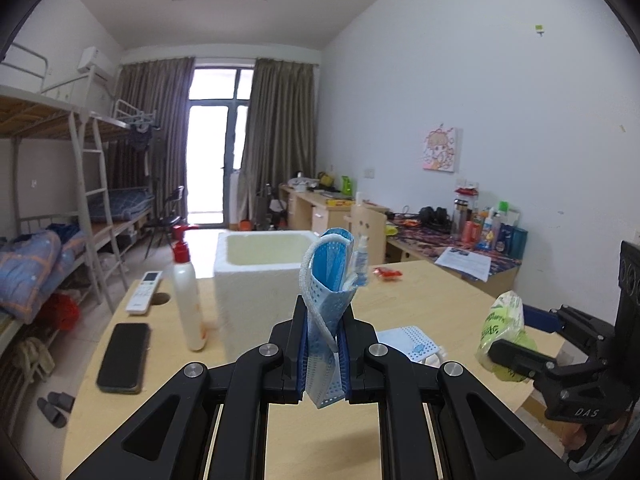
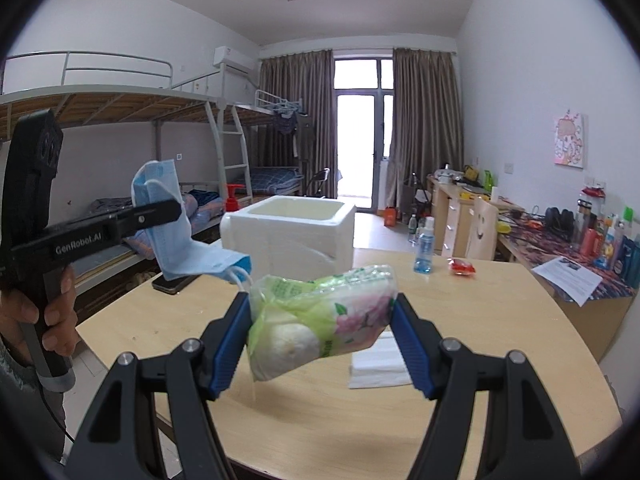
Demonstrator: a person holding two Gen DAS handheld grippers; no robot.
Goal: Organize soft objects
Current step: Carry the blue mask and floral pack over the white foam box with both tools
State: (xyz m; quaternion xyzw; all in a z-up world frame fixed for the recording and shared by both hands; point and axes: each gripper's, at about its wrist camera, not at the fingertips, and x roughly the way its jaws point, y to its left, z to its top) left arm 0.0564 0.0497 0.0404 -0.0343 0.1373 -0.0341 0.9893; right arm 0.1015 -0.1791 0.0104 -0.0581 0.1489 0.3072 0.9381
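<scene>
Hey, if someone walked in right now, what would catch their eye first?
Probably the blue face mask pinched upright in the shut left gripper, and the green tissue pack clamped in the right gripper. Behind both, a white foam box stands open on the wooden table.

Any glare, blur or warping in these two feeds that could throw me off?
Left wrist: balcony door blown out white, walls bowed by fisheye, spray bottle smeared. Right wrist: same door glare, black vignette corners, tissue pack fairly sharp.
</scene>
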